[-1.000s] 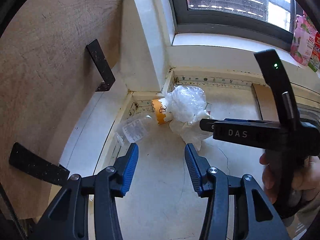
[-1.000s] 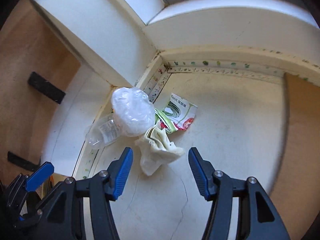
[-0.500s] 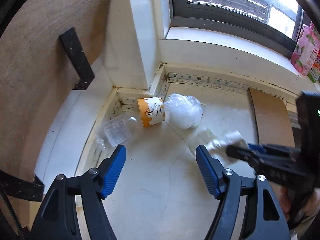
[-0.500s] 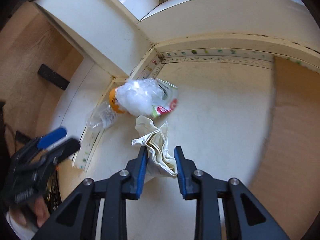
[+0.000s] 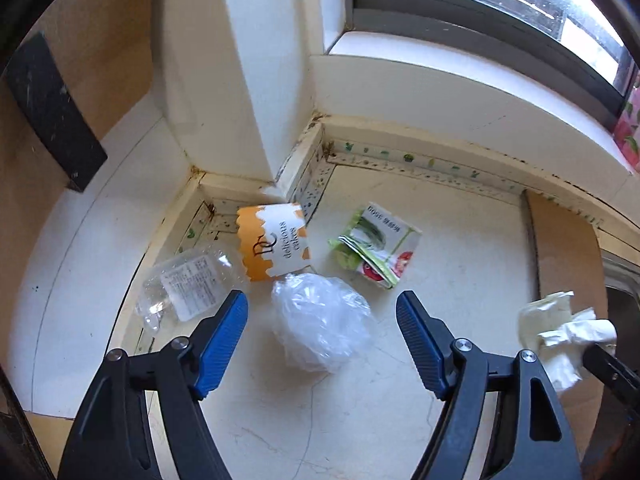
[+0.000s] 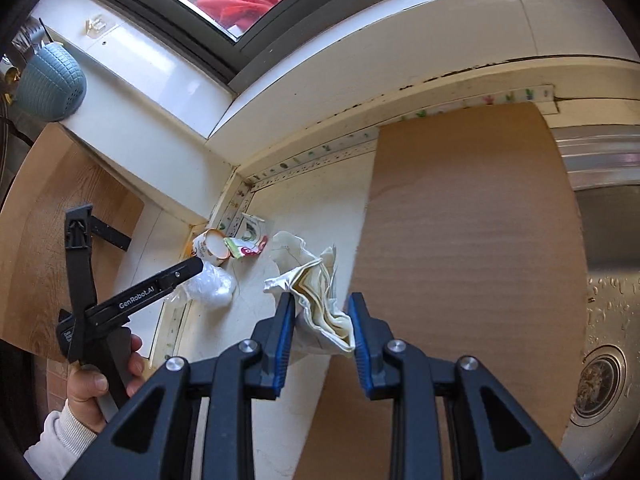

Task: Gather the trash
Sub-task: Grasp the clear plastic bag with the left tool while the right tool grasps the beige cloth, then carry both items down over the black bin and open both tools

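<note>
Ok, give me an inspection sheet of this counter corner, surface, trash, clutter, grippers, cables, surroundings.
Surface: pale counter, brown cardboard sheet at one side.
Job's things: crumpled paper, clear plastic bag, paper cup on its side, clear bottle, snack wrapper.
Clutter: nothing seen.
Grippers: left gripper open around the bag, jaws just opened; right gripper shut on the paper.
Cables: nothing seen.
Surroundings: window, sink, blue basket.
</note>
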A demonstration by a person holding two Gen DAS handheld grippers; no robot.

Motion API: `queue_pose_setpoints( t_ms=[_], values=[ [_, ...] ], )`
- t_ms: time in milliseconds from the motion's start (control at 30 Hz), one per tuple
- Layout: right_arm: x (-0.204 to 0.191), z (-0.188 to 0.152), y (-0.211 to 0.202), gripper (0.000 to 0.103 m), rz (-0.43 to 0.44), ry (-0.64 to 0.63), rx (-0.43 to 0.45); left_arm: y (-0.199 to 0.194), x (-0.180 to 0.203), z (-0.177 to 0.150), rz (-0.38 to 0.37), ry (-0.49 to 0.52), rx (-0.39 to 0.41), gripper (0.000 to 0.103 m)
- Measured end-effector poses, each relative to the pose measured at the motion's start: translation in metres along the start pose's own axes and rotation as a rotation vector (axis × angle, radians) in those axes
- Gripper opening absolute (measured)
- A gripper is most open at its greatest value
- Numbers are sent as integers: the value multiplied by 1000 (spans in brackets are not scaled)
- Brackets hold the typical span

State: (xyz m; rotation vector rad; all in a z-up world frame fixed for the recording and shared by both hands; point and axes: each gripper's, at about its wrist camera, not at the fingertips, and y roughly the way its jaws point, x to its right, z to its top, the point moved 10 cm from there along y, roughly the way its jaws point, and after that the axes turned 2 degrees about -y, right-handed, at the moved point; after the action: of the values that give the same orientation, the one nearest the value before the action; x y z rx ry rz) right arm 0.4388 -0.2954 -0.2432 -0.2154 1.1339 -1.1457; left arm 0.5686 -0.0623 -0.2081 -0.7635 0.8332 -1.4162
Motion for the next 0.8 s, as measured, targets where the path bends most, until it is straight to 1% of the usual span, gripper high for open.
queue_pose_setpoints(
  t_ms=[100,233,267,333,367,400,433,467,567,667,733,800],
  values=[
    [2,-1,-1,27,-1,-1,3,7,-9,-2,4,-23,-1,75],
    [-1,-2,4,27,8,6,-3,21,-11,-5,-10,-44,-26,75],
    [-2,-2,6,27,9,6,-3,24,-10,-7,-15,-44,-29,72],
    [-3,-3,6,27,16,3,-1,31,-8,-11,-20,-39,-45,62],
    [-5,-3,5,27,21,1,2,34,-6,-14,-25,-41,-54,49],
    [-6,-4,5,27,24,-3,3,35,-4,-17,-28,-46,-57,41],
    [-7,-5,5,27,20,-11,3,33,-3,-18,-28,-47,-50,41],
    [-8,-7,4,27,19,-15,2,29,-2,-19,-24,-43,-29,34],
    [-11,-13,2,27,26,-21,-10,14,1,-22,-30,-33,1,29],
    [-18,-21,-5,27,26,-42,-4,-9,5,-35,-48,-31,5,28],
    [-22,-28,-11,27,28,-53,0,-28,9,-47,-73,-24,8,28],
    [-26,-38,-16,27,27,-43,-17,-55,14,-70,-111,-10,3,28]
  ],
)
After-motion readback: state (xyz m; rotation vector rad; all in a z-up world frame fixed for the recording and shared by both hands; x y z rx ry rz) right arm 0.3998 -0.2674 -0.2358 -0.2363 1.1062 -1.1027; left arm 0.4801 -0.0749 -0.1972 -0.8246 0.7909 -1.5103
